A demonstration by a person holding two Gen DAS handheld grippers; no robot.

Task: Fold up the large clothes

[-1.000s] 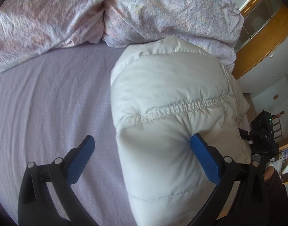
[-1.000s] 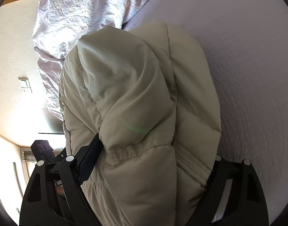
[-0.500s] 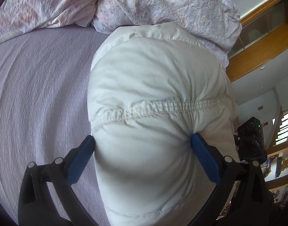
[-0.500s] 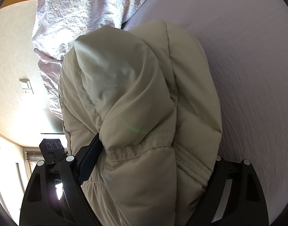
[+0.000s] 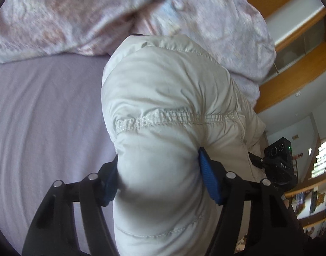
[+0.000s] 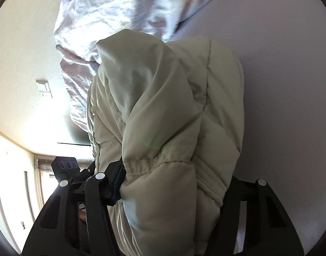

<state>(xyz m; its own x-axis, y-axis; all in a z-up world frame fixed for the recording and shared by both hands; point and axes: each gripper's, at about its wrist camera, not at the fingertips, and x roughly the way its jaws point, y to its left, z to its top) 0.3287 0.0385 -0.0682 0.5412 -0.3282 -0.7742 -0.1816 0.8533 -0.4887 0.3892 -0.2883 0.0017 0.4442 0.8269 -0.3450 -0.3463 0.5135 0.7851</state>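
Note:
A puffy cream down jacket [image 5: 167, 85] lies bundled on the lilac bed sheet [image 5: 45, 117]. In the left wrist view my left gripper [image 5: 158, 160] has a thick fold of it between its blue pads [image 5: 207, 175]. Its jaws are closing, and both pads dent the fabric. In the right wrist view the jacket [image 6: 163, 98] fills the space between the fingers of my right gripper [image 6: 173, 175]. Those jaws are closing too. The near pad [image 6: 117, 183] presses into the padding, while the other fingertip is hidden behind the jacket.
A crumpled floral duvet [image 5: 77, 17] is heaped behind the jacket. The bed sheet [image 6: 280, 85] stretches away flat on one side. The other gripper's black camera block [image 5: 278, 160] sits close beside the jacket. Wooden shelving [image 5: 291, 74] stands past the bed's edge.
Both grippers' jaws have narrowed and now squeeze the jacket's padding. The left gripper first slid sideways until the jacket sat between its pads. The bundle has lifted slightly.

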